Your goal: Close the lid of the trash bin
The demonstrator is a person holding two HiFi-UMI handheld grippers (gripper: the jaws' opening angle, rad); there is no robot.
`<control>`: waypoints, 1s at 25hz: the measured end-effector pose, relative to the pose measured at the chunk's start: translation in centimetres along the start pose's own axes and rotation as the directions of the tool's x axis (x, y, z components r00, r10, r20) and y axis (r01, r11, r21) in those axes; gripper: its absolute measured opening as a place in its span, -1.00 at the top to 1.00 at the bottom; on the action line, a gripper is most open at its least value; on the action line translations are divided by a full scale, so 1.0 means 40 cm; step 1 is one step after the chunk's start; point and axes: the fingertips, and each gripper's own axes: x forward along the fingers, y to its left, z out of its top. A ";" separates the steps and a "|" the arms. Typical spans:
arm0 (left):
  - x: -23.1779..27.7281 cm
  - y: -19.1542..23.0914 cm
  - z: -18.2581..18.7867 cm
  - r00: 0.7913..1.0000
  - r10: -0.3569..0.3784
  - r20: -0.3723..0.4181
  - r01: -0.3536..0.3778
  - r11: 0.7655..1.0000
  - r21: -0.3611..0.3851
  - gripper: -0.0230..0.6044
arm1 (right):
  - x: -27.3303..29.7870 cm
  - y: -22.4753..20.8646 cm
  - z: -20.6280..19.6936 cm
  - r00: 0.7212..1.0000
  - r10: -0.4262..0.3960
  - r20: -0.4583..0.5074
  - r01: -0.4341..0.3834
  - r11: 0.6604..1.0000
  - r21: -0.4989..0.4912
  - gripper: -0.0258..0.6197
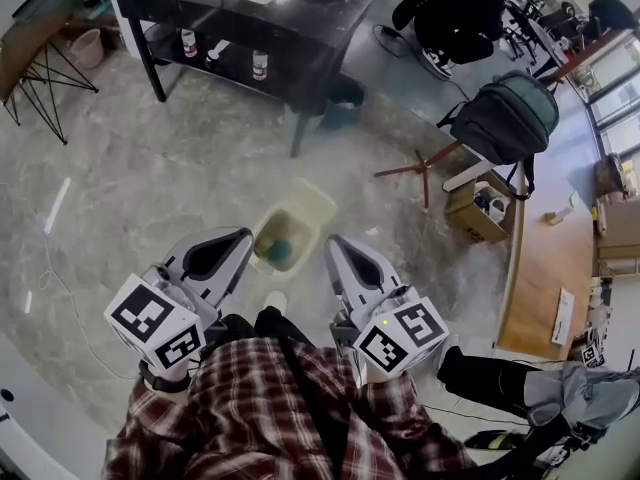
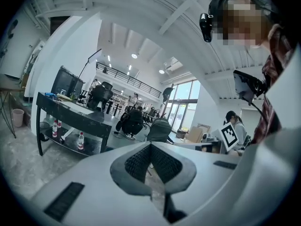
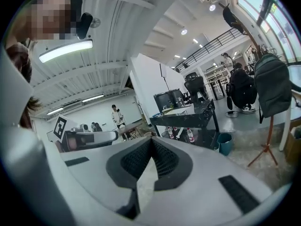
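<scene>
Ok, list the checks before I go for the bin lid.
1. Bin in view, between the grippers: ok.
2. Lid open and unobstructed: ok.
3. Left gripper empty, jaws together: ok.
4. Right gripper empty, jaws together: ok.
5. A gripper touching the lid: not ok, neither does.
6. Contents below the rim: cannot tell.

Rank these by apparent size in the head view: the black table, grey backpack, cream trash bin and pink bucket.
1. Black shelved table
2. Grey backpack and open cream plastic trash bin: too alike to rank
3. Small pink bucket
</scene>
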 end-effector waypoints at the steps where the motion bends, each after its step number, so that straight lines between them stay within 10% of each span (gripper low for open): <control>1: 0.014 0.009 0.000 1.000 0.003 -0.008 -0.003 1.000 -0.004 0.90 | 0.006 -0.017 0.003 1.000 -0.003 -0.004 0.003 1.000 0.005 0.88; 15: 0.184 0.182 -0.009 0.975 -0.168 -0.147 0.166 0.986 -0.027 0.90 | 0.138 -0.151 -0.026 0.982 -0.189 -0.012 0.189 0.975 0.115 0.88; 25: 0.278 0.415 -0.007 0.826 -0.457 -0.330 0.469 0.882 -0.045 0.90 | 0.326 -0.130 -0.098 0.863 -0.505 -0.024 0.494 0.834 0.247 0.88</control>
